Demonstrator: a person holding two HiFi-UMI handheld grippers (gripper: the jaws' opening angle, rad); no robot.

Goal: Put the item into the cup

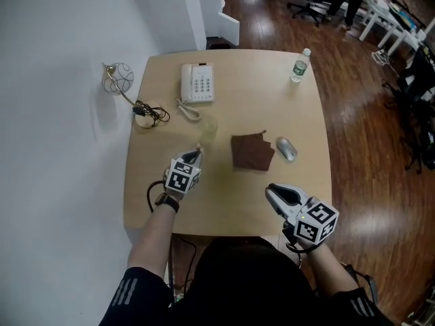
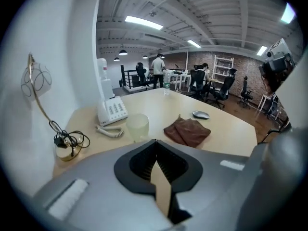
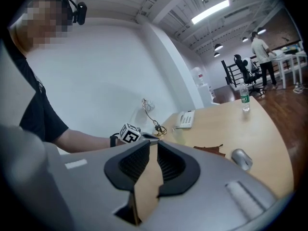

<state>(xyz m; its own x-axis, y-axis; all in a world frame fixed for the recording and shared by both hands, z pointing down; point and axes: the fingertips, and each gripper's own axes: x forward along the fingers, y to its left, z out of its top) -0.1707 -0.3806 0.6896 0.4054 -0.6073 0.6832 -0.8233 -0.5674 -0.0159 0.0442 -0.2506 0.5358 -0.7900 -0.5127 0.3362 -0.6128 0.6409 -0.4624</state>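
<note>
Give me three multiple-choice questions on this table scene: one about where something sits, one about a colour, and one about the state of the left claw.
1. Seen from the head view, where does the grey mouse lie relative to the folded cloth?
A. To its left
B. To its right
C. On top of it

2. What colour is the cloth?
A. Blue
B. Brown
C. White

3. How is the left claw?
A. Wide open
B. Shut with nothing in it
C. Shut on the cloth

Answers:
1 B, the mouse lies beside the cloth's right edge.
2 B, it shows dark brown in both the head view and the left gripper view.
3 B, its jaws meet with nothing between them, and the cloth lies farther off.
</note>
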